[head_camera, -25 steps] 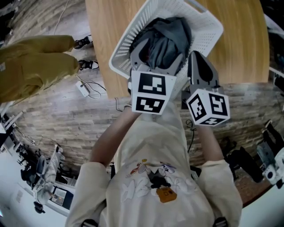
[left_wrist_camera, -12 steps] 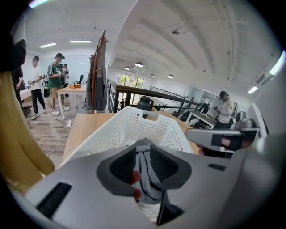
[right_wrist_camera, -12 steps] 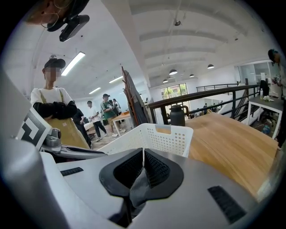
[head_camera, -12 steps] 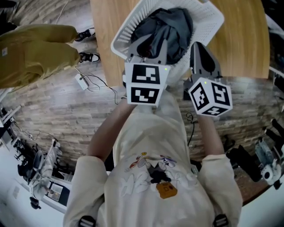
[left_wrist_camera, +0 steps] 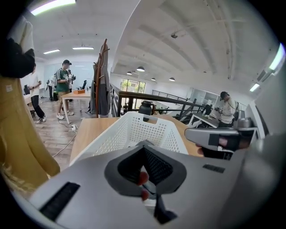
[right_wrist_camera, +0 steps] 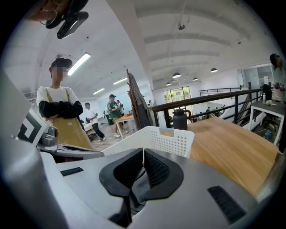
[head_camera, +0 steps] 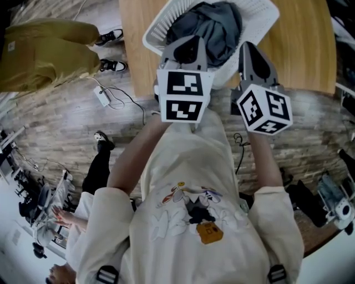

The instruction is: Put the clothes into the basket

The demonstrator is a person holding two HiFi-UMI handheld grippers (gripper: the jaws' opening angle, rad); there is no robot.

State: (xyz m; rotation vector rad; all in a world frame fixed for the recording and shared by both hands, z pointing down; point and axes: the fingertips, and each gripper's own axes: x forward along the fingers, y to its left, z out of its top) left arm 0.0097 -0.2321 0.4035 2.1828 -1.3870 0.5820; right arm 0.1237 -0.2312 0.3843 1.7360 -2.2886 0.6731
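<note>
- Left gripper [left_wrist_camera: 144, 150]: its jaws, wide a second ago, have clamped together on nothing at the basket's [head_camera: 259, 21] 7 o'clock rim.
- Grey clothes [head_camera: 213, 25] lie inside the basket, at 12 o'clock; the task looks done.
- Right gripper [right_wrist_camera: 143, 154]: clenched, off the rim at 5 o'clock.

Bright, even indoor light from ceiling strip lights [left_wrist_camera: 49, 5] and round lamps [left_wrist_camera: 140, 69], with daylight at the far windows [right_wrist_camera: 176, 95]. Shadows on the wooden table [head_camera: 310, 50] are faint; the grey clothes [head_camera: 213, 28] keep their fold shading. Both gripper views bend straight lines and end in black corners. The close shells of the left gripper [left_wrist_camera: 144, 152] and right gripper [right_wrist_camera: 143, 154] are out of focus.
</note>
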